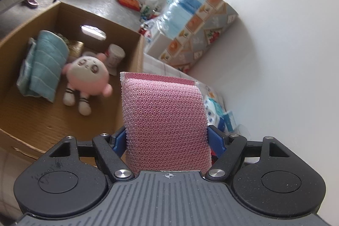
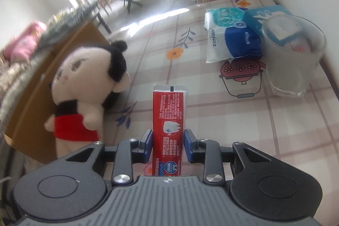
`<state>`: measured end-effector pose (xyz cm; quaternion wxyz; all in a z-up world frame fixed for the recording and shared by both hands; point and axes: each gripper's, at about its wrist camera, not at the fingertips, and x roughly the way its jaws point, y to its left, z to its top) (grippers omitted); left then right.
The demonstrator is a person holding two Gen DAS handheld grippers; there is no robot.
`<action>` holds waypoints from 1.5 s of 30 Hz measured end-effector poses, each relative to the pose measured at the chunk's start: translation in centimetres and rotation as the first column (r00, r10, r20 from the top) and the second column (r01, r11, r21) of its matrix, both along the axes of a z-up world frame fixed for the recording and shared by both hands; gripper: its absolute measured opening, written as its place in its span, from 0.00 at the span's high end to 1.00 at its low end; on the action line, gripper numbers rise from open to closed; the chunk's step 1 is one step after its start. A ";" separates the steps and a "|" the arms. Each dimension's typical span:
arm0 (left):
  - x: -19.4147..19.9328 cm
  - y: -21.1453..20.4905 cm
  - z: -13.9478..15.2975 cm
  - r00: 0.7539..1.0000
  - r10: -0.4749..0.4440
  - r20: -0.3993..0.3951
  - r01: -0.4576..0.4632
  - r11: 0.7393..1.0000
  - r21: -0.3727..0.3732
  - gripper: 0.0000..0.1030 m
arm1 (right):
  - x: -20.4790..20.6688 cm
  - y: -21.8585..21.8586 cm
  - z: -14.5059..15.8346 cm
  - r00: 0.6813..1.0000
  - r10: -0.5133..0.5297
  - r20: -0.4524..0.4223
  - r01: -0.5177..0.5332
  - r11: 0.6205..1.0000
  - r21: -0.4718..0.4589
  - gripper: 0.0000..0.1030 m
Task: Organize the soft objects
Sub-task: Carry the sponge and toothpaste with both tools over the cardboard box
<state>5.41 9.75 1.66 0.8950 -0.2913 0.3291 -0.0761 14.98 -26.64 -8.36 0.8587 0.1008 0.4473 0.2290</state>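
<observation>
Beside the box rim (image 1: 139,50), left tongs (image 1: 167,137) pinching sponge (image 1: 165,115) (right tongs (image 2: 168,141) clamping toothpaste (image 2: 169,115)).

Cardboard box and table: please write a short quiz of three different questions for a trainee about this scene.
1. True or false: the cardboard box holds a pink plush toy.
2. What does the left gripper hold?
3. The right gripper holds: A) a cup, B) a toothpaste tube, C) a doll.

Key: 1 true; 2 a pink sponge; 3 B.
</observation>
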 end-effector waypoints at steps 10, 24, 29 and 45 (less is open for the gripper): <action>-1.4 4.7 2.5 0.985 0.165 0.043 -0.167 0.985 0.052 0.27 | -1.3 -0.1 3.5 0.995 -0.005 0.098 -0.013 0.985 0.175 0.67; -0.8 10.0 1.1 0.964 0.266 -0.005 -0.266 0.963 0.049 0.27 | -1.0 7.2 11.4 0.956 0.131 0.262 -0.194 0.953 0.234 0.68; -1.0 11.2 0.6 0.959 0.284 -0.008 -0.283 0.958 0.053 0.27 | -1.6 10.0 14.4 0.932 0.193 0.308 -0.277 0.926 0.256 0.68; -3.3 15.7 0.9 0.921 0.389 0.021 -0.389 0.918 0.078 0.27 | -0.5 28.4 12.5 0.842 0.526 0.119 -0.536 0.792 0.291 0.67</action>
